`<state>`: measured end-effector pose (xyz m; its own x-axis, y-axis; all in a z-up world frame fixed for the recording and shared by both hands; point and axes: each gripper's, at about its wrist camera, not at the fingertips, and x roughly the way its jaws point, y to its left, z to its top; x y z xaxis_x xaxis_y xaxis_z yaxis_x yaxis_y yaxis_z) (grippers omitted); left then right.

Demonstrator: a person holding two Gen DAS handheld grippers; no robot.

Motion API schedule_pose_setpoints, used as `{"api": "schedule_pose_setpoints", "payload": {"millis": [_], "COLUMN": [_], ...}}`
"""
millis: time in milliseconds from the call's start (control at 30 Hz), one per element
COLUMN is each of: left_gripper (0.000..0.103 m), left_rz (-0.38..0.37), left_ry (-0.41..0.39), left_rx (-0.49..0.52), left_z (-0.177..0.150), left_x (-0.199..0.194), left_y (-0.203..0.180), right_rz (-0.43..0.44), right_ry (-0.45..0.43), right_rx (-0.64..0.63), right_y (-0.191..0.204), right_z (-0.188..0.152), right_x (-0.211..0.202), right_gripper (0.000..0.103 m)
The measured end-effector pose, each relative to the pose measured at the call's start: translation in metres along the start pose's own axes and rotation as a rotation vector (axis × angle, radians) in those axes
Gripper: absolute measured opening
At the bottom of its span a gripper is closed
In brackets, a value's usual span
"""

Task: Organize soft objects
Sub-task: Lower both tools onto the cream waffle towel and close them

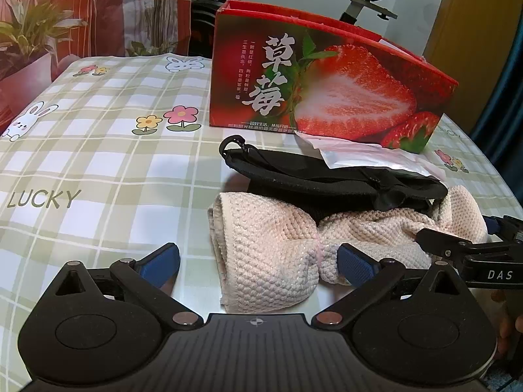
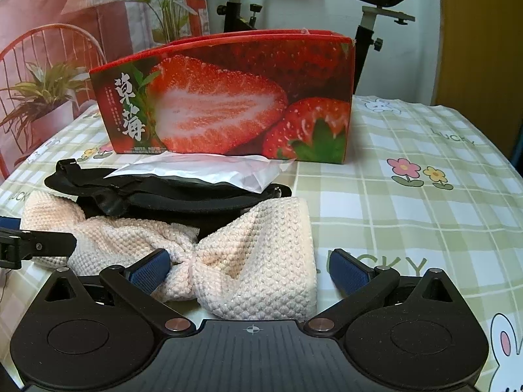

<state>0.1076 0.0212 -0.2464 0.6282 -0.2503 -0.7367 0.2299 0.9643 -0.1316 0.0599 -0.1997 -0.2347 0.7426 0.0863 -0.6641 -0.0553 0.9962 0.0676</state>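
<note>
Now both grippers are sitting low over the surface (image 1: 98, 170), and both are gaping wide with nothing between the pads. The left gripper (image 1: 258, 263) is facing the pink knitted cloth (image 1: 271, 245), whose rolled end is lying in the gap between its spread jaws; the right-hand blue pad (image 1: 354, 263) is just touching the pinched middle of the cloth, though I cannot tell whether it is pressing. The right gripper (image 2: 250, 269) is coming at the same pink knitted cloth (image 2: 258, 268) from the other end, its jaws straddling the wide end while the left pad (image 2: 148, 269) is resting against the cinched waist. Just beyond the jaws, a black fabric pouch (image 1: 330, 179) is lying against the far side of the cloth, and a white plastic packet (image 2: 209, 171) is resting on top of it. Further ahead, the strawberry box (image 2: 228, 98) is standing upright, open at the top, with the packet's edge reaching its base.
</note>
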Motion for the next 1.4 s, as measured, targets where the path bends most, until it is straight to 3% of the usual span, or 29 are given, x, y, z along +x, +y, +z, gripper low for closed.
{"api": "schedule_pose_setpoints", "payload": {"millis": [267, 433, 533, 667, 767, 833, 900, 1400], "left_gripper": [0.103, 0.101, 0.096, 0.09, 0.07, 0.048, 0.04, 0.04], "left_rz": [-0.01, -0.025, -0.01, -0.05, -0.049, -0.063, -0.081, -0.112], "left_ry": [0.009, 0.013, -0.034, -0.106, -0.085, -0.065, -0.067, -0.006], "left_rx": [-0.004, -0.066, -0.069, -0.066, -0.053, -0.07, -0.08, -0.11], "left_z": [0.002, 0.005, 0.006, 0.008, 0.008, 0.008, 0.008, 0.002], "left_x": [0.0, -0.008, -0.022, -0.038, -0.035, -0.031, -0.03, -0.014], "left_y": [0.002, 0.011, 0.012, 0.012, 0.012, 0.015, 0.017, 0.021], "right_rz": [-0.009, -0.005, 0.005, 0.032, 0.023, 0.022, 0.019, 0.06], "right_ry": [0.0, -0.05, -0.081, -0.07, -0.067, -0.064, -0.052, 0.002], "right_rx": [-0.011, -0.03, -0.054, -0.067, -0.053, -0.031, -0.01, 0.047], "right_y": [0.001, 0.003, 0.006, 0.009, 0.007, 0.003, -0.001, -0.006], "right_z": [0.0, 0.004, 0.008, 0.01, 0.011, 0.01, 0.008, 0.002], "right_x": [-0.002, -0.021, -0.033, -0.039, -0.039, -0.039, -0.036, -0.024], "right_gripper": [0.103, 0.102, 0.092, 0.077, 0.071, 0.067, 0.066, 0.064]}}
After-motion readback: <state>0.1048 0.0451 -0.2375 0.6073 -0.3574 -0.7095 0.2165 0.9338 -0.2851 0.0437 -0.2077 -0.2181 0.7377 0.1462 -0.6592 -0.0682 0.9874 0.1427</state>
